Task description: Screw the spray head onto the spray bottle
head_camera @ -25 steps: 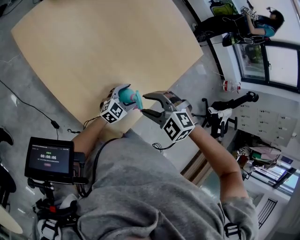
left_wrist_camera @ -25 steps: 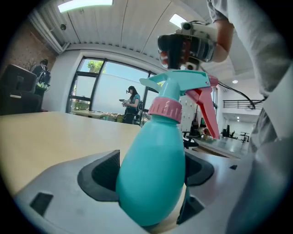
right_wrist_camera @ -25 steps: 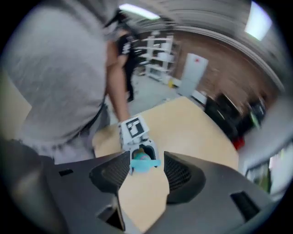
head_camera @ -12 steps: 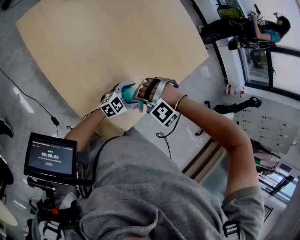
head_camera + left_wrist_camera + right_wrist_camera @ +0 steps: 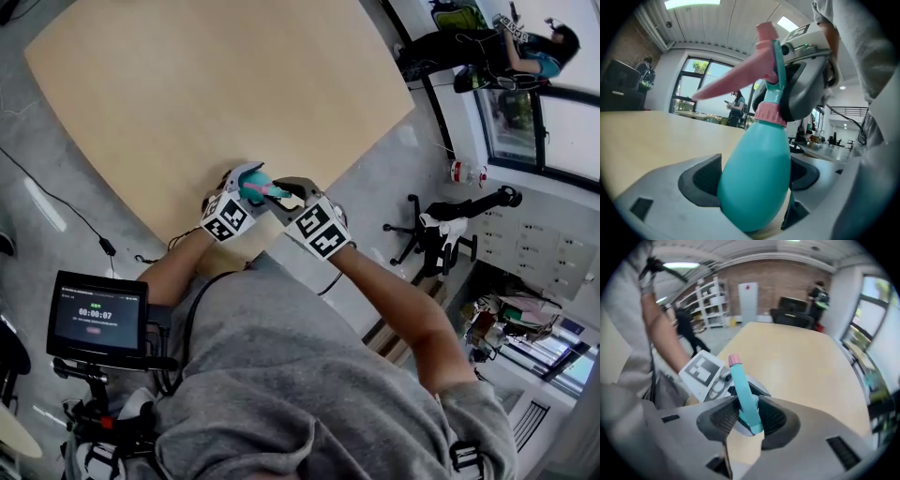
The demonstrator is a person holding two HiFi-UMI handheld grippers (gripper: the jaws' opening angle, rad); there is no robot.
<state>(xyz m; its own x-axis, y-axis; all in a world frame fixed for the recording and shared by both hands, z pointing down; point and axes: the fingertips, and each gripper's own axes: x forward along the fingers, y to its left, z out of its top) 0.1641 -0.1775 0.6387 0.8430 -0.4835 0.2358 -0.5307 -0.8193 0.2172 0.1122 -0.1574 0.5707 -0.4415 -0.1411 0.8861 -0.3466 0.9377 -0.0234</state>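
Observation:
My left gripper (image 5: 246, 182) is shut on the belly of a teal spray bottle (image 5: 251, 188), held over the near edge of the wooden table (image 5: 216, 94). In the left gripper view both pads press the bottle (image 5: 757, 173), and the pink and teal spray head (image 5: 768, 79) sits on its neck with a pink collar. My right gripper (image 5: 281, 194) meets it from the right, shut on the spray head (image 5: 743, 394). In the right gripper view the head's teal stem stands between the pads of the right gripper (image 5: 749, 418), pink tip up. The left gripper's marker cube (image 5: 705, 373) lies just behind.
A small monitor (image 5: 98, 314) on a stand is at my lower left, with a cable (image 5: 66, 211) across the floor. An office chair (image 5: 436, 230) stands to the right of the table. A person (image 5: 525, 42) sits far off by the windows.
The right gripper, open and apart to the right a second ago, has come in to the bottle's top and closed on the spray head. The left gripper has held still.

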